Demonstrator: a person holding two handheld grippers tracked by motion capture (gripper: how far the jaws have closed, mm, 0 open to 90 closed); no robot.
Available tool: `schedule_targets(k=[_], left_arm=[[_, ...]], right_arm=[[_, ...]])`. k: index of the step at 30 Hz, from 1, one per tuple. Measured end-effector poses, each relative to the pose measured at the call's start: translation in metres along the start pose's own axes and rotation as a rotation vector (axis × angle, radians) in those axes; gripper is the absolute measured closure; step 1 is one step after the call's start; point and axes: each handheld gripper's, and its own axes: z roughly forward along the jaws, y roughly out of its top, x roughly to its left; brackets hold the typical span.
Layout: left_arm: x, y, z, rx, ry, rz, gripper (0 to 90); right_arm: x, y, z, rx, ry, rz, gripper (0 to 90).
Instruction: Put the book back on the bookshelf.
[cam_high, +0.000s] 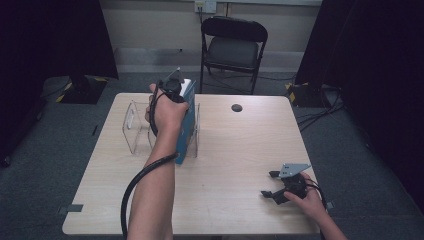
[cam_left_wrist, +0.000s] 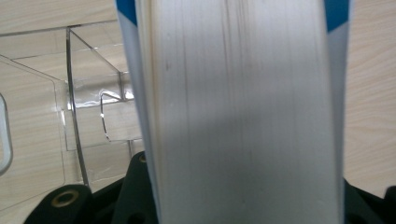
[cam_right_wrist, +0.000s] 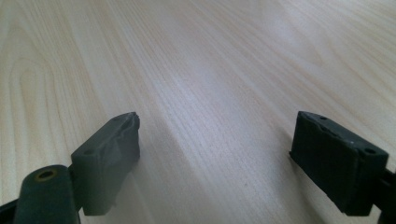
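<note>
Blue book (cam_high: 186, 125) is clamped upright in the left gripper (cam_high: 172, 92); lower it straight into the clear rack (cam_high: 132, 125). Right gripper (cam_high: 272, 185) rests wide, empty.

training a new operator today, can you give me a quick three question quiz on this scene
1. True or false: the left gripper is shut on the blue-covered book.
2. What lies between the jaws of the right gripper? A) a pen B) nothing, just bare table C) the book
3. Fill in: the book is held at the clear acrylic ____ on the table.

Key
1. True: the book's page edge sits between its jaws.
2. B: the jaws stand wide apart over the wood.
3. Stand (a divided holder); whether the book rests in a slot I cannot tell.
</note>
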Motion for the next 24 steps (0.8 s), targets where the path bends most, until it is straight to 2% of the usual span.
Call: schedule_targets(k=[6, 8, 9, 14, 16, 24], left_arm=[[0.0028, -0.0059, 0.0021, -0.029, -0.016, -0.001, 61.0], [0.0017, -0.0063, 0.0021, -0.029, -0.017, 0.005, 60.9], [0.0006, -0.0062, 0.0019, -0.028, -0.003, 0.012, 60.7], [-0.0013, -0.0057, 0.0017, -0.023, -0.008, 0.027, 60.2], [0.0003, -0.0062, 0.0016, -0.027, -0.014, 0.013, 60.1], [0.0015, -0.0084, 0.0016, -0.043, -0.034, 0.019, 58.2]], right_arm=[[-0.0016, 0.0007, 0.001, -0.003, 0.0, -0.004, 14.5], [-0.0015, 0.0007, 0.0011, -0.001, 0.001, -0.001, 14.6], [-0.0016, 0.0007, 0.0011, -0.003, 0.0, -0.003, 14.5], [-0.0016, 0.0007, 0.0011, -0.002, -0.002, -0.003, 14.5], [-0.0016, 0.0007, 0.0011, -0.002, -0.001, -0.004, 14.5], [-0.0015, 0.0007, 0.001, -0.001, 0.0, -0.001, 14.5]])
